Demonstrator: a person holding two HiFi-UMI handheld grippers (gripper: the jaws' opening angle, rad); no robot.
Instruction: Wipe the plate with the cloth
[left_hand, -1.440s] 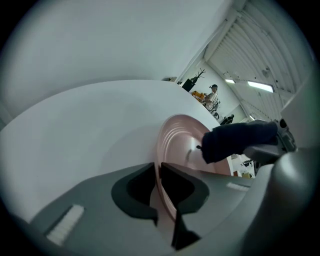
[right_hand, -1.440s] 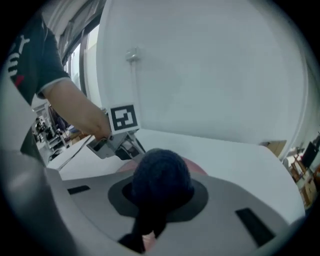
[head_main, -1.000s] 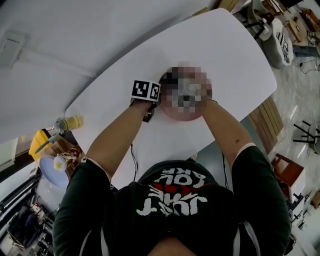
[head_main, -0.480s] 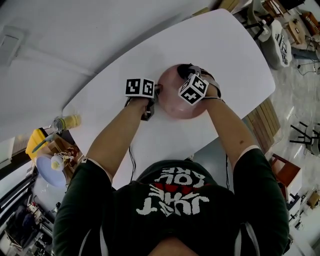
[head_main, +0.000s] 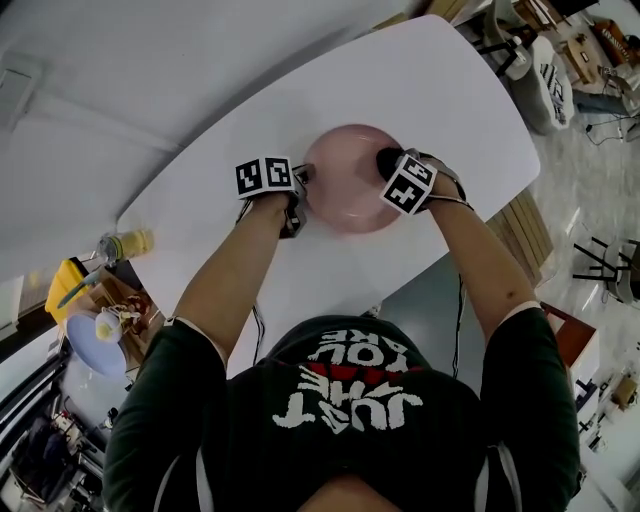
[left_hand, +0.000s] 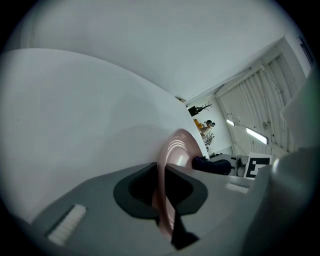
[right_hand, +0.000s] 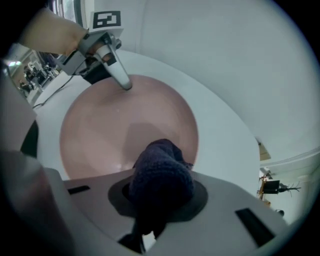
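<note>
A pink plate (head_main: 340, 185) rests on the white table (head_main: 420, 80). My left gripper (head_main: 302, 195) is shut on its left rim, which runs edge-on between the jaws in the left gripper view (left_hand: 161, 175). Those jaws have just been closing on that rim. My right gripper (head_main: 386, 166) is shut on a dark blue cloth (right_hand: 161, 175). It holds the cloth down on the plate (right_hand: 125, 125) near the right rim. In the right gripper view, the left gripper's finger (right_hand: 119, 75) sits on the plate's far rim.
A yellow bottle (head_main: 127, 243) stands near the table's left end. Beyond that end are a yellow object (head_main: 70, 283) and a pale blue bowl (head_main: 92, 345). Wooden slats (head_main: 525, 235) lie off the table's right edge.
The right gripper has slid with the cloth from the middle of the plate to its right side. The left gripper has rolled while staying at the left rim.
</note>
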